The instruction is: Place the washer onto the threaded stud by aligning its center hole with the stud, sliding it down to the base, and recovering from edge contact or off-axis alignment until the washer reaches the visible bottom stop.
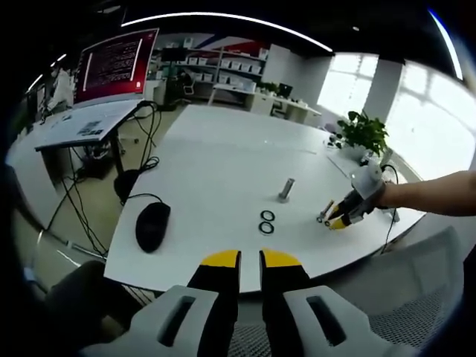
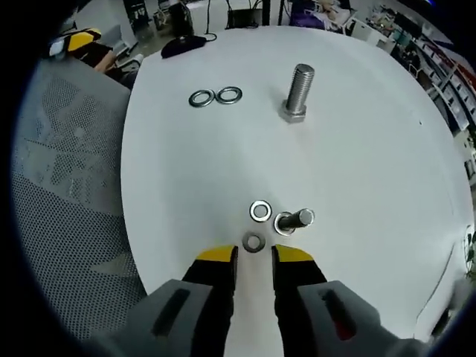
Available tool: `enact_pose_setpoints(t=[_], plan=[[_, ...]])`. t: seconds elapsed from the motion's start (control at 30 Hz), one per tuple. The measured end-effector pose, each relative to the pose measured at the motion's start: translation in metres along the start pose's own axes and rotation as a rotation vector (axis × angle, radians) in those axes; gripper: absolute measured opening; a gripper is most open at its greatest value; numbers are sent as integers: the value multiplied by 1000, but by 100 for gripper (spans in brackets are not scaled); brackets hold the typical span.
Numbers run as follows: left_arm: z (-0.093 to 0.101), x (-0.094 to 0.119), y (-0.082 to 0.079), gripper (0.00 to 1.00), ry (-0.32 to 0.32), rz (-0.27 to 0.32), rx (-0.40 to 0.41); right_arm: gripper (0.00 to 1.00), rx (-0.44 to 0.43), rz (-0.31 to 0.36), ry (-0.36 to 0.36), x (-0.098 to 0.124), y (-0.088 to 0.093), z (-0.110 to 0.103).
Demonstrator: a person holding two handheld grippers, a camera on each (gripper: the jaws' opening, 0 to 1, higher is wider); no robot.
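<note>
An upright threaded stud stands on its hex base on the white table. Two washers lie side by side near it. My right gripper hovers low over the table edge, jaws a little apart with nothing between them. Just ahead of its tips lie a small washer, a second washer and a short bolt on its side. My left gripper stays back at the near table edge, jaws narrowly apart and empty.
A black mouse lies on the table's left part. A potted plant stands at the far right corner. A mesh chair sits beside the table. A side desk with a monitor and floor cables are to the left.
</note>
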State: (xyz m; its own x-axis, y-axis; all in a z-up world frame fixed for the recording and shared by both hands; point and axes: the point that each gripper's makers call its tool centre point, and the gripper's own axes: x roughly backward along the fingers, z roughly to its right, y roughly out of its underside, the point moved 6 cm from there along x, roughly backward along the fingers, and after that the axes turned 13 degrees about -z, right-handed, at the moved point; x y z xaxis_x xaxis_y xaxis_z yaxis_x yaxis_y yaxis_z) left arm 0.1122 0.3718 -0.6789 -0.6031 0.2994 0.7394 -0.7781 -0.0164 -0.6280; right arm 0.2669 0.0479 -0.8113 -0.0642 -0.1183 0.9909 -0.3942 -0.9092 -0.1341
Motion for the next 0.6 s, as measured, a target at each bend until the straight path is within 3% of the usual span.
enact_pose_setpoints(t=[0.33,0.6], plan=[[0,-1,0,7,2,-6,-5,14,56,-16,10,-2,-4,1],[0,0,0,7,2,4,0,13,48,-36,23,1,-5,-2]])
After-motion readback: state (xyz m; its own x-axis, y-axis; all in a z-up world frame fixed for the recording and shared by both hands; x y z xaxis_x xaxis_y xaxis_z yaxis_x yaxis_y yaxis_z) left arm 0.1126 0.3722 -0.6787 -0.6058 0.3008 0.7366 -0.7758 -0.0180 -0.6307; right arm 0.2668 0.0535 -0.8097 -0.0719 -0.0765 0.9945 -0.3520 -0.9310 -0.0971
